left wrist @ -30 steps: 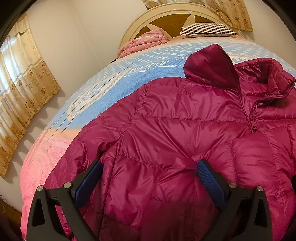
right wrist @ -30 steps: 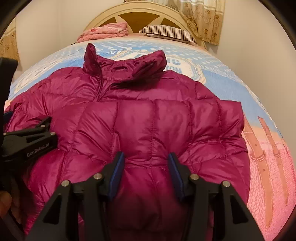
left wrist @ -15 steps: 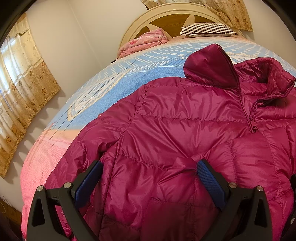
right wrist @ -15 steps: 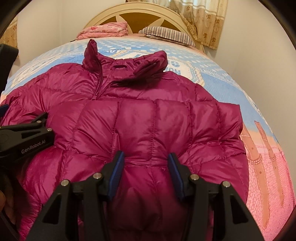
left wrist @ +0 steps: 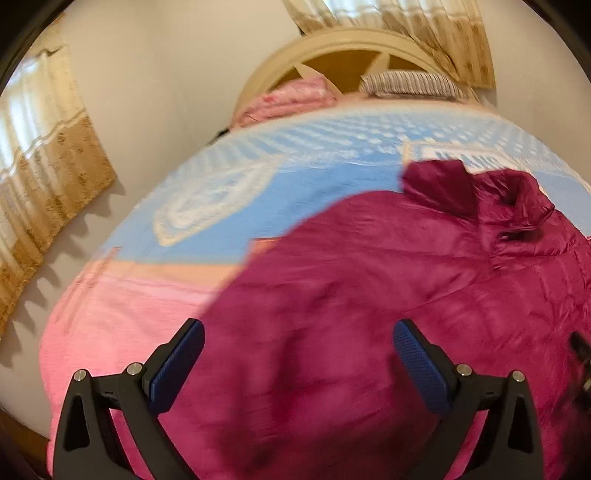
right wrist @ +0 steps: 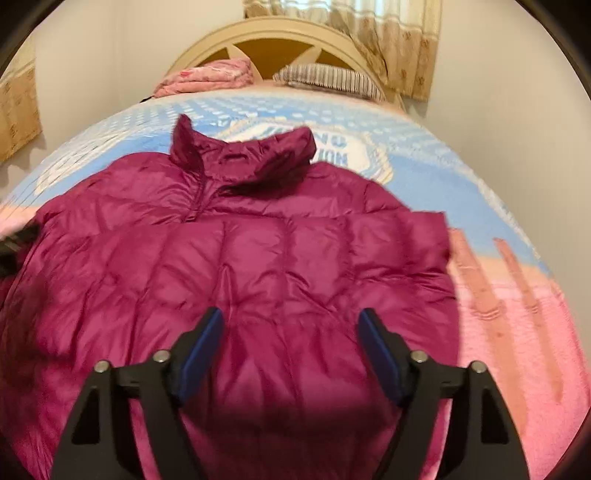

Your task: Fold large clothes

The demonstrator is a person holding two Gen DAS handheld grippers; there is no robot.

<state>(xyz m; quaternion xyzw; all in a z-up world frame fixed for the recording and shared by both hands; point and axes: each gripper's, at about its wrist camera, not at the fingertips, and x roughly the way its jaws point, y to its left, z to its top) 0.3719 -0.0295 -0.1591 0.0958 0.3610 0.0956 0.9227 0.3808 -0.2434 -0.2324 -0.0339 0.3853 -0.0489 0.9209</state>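
Note:
A magenta quilted puffer jacket (right wrist: pixel 258 258) lies front up on the bed, collar toward the headboard, sleeves folded in. It also shows in the left wrist view (left wrist: pixel 388 295), blurred. My left gripper (left wrist: pixel 299 350) is open above the jacket's left lower part and holds nothing. My right gripper (right wrist: pixel 291 343) is open above the jacket's lower middle and holds nothing. A dark bit of the left gripper shows at the left edge of the right wrist view (right wrist: pixel 18 240).
The bed (right wrist: pixel 517 332) has a blue and pink patterned cover. A folded pink blanket (right wrist: pixel 210 77) and a striped pillow (right wrist: pixel 328 79) lie by the cream headboard (right wrist: pixel 273 33). Curtains (left wrist: pixel 40 192) hang at the left wall and behind the headboard.
Both grippers have pulled back and up from the jacket. The right gripper has opened wider and released the fabric. The left view has swung left, showing more of the bed.

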